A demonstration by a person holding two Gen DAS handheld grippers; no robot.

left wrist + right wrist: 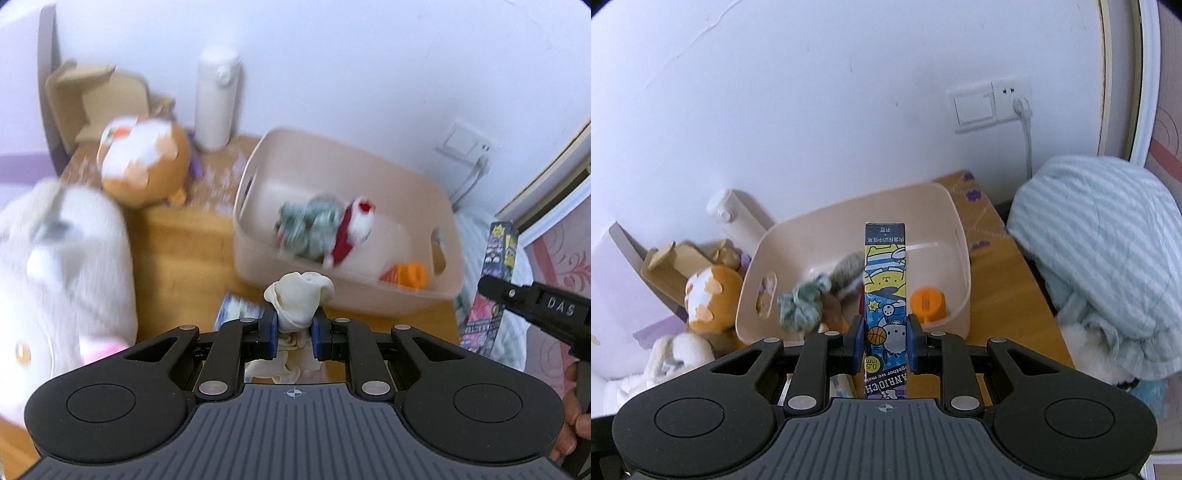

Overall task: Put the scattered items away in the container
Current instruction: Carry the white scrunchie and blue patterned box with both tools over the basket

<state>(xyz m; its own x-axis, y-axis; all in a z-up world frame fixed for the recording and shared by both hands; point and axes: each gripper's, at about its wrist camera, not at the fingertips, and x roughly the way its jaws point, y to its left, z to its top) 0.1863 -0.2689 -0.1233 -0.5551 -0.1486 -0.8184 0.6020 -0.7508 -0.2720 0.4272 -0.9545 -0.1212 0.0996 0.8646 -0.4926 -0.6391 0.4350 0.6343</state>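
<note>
We held a soft cream cloth in the left gripper, its blue pads pinched tight on the bunched middle so that a rounded knot stood above the fingers and loose folds hung below. It sat in the air just in front of the near wall of the tub, not yet inside. The right gripper was clamped on a tall, narrow cardboard box printed with cartoon animals, held upright with its top end over the tub's open mouth.

The tub was smooth pale pink plastic, rounded at the corners, with slot handles cut in the end walls. Inside we saw a knitted grey-green toy, an orange plastic cap, and a red-and-white fuzzy piece, blurred in the left view, perhaps part of the same toy.

The tub rested on a wooden table. To its left lay a brown-and-white plush animal and a fluffy white plush, with a white flask and an open cardboard carton against the wall. A small blue-white packet lay under the left gripper. At the right a striped pale blue blanket was heaped beside the table.
</note>
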